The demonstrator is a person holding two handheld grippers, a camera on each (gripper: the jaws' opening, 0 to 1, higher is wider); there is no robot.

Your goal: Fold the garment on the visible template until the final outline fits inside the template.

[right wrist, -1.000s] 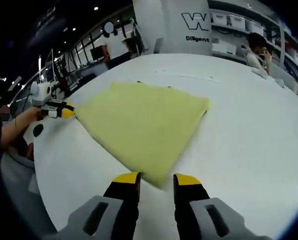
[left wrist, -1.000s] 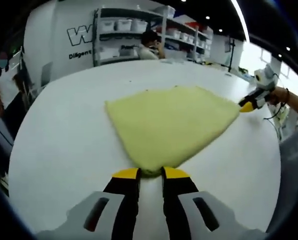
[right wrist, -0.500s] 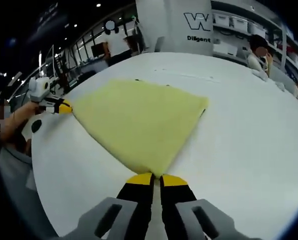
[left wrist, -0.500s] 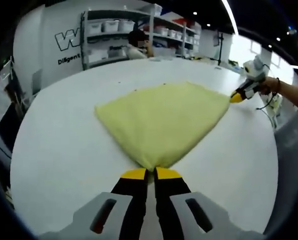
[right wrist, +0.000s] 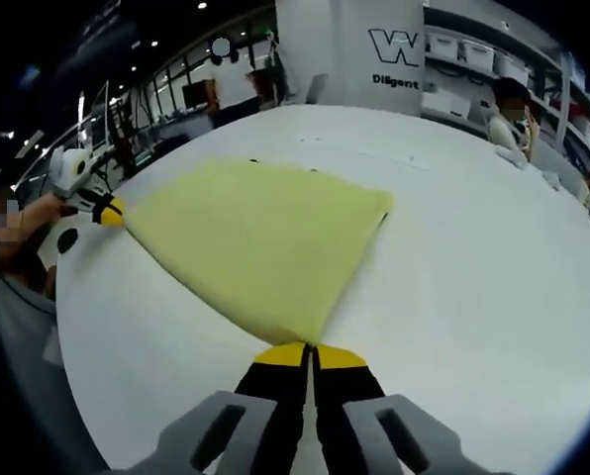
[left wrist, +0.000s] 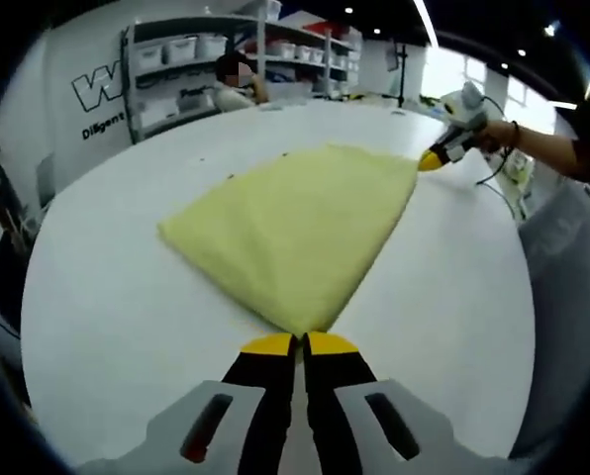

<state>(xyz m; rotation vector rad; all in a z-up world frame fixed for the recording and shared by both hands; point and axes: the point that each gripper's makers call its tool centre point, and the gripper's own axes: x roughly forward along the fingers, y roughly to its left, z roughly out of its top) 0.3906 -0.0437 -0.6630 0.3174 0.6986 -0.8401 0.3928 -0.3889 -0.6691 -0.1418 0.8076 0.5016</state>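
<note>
garment: pale yellow cloth (left wrist: 290, 233) lying flat on the white table (left wrist: 107, 297), folded to a rough triangle with a doubled edge showing along its left side in the left gripper view; in the right gripper view the same cloth (right wrist: 260, 237) spreads from a point at the bottom up to a wide far edge.
left gripper: its yellow-tipped jaws (left wrist: 297, 343) are pressed together on the near corner of the cloth, at the bottom of the left gripper view; in the right gripper view it sits at the far left (right wrist: 105, 208), held in a hand (right wrist: 38, 213), its yellow tip touching the cloth's left corner.
right gripper: jaws clenched on the near corner of the cloth in the right gripper view (right wrist: 310, 354), no gap between the tips; in the left gripper view it appears at upper right (left wrist: 436, 158), held by a hand (left wrist: 493, 134) with a dark band at the wrist, its tip on the cloth's far right corner.
table marks: a few small dark dots (right wrist: 253, 161) lie just past the cloth's far edge, and a thin line (right wrist: 374, 153) runs across the table beyond them.
background: shelves with white bins (left wrist: 191, 59) behind a seated person (left wrist: 231, 89); a wall logo (right wrist: 394, 45) in dark letters; another person (right wrist: 508, 114) sits at the table's far right side in the right gripper view.
</note>
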